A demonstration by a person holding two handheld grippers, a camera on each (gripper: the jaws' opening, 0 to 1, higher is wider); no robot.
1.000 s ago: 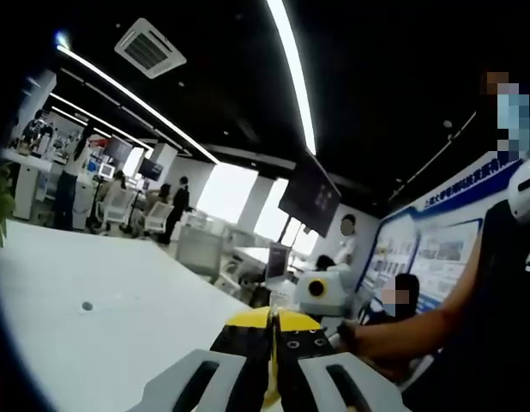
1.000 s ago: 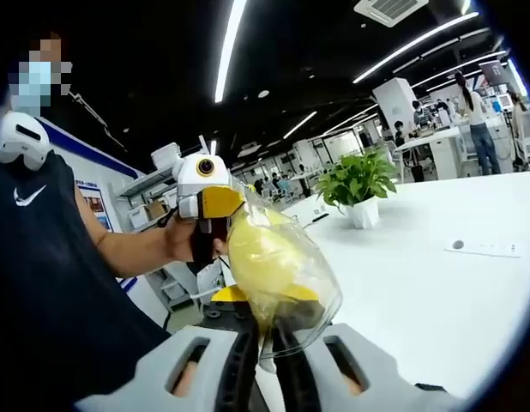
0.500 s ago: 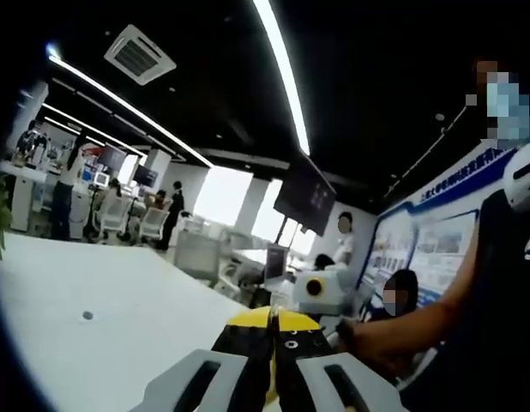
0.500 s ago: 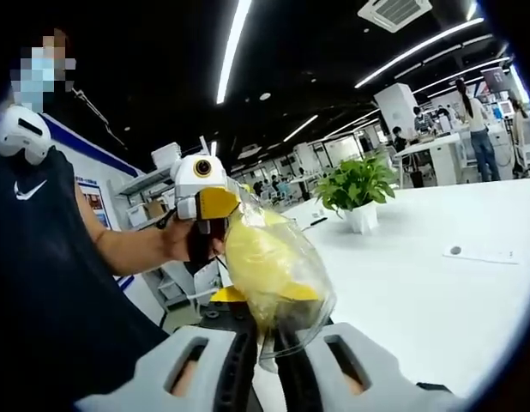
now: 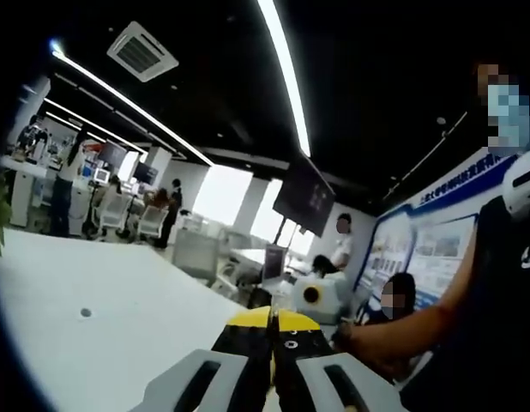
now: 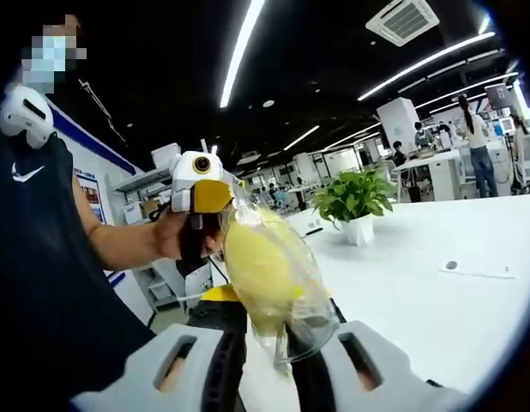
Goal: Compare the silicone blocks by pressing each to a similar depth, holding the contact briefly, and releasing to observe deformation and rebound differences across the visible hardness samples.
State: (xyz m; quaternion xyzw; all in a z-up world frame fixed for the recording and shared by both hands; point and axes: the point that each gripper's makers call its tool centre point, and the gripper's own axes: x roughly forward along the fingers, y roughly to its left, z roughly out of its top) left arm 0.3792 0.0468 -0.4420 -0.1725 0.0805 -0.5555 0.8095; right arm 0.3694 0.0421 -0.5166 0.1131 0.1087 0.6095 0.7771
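While right tongs [image 6: 265, 343] pinch it | silicone block [image 6: 261, 270]: yellow, clear-bagged

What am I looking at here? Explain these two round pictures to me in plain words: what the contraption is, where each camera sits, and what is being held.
There is no robot. A person holds a hand-operated gripper in each hand, and a fisheye camera rides on each one, looking forward along its two fingers at the bottom of the picture.

In the left gripper view, the left gripper has its fingers closed together above a white table in a large office.

In the right gripper view, the right gripper pinches a clear plastic bag with something yellow inside; what it is, I cannot tell. The white and yellow device behind the bag is the left gripper again, held in the person's hand. Farther back on the table stands a potted plant.
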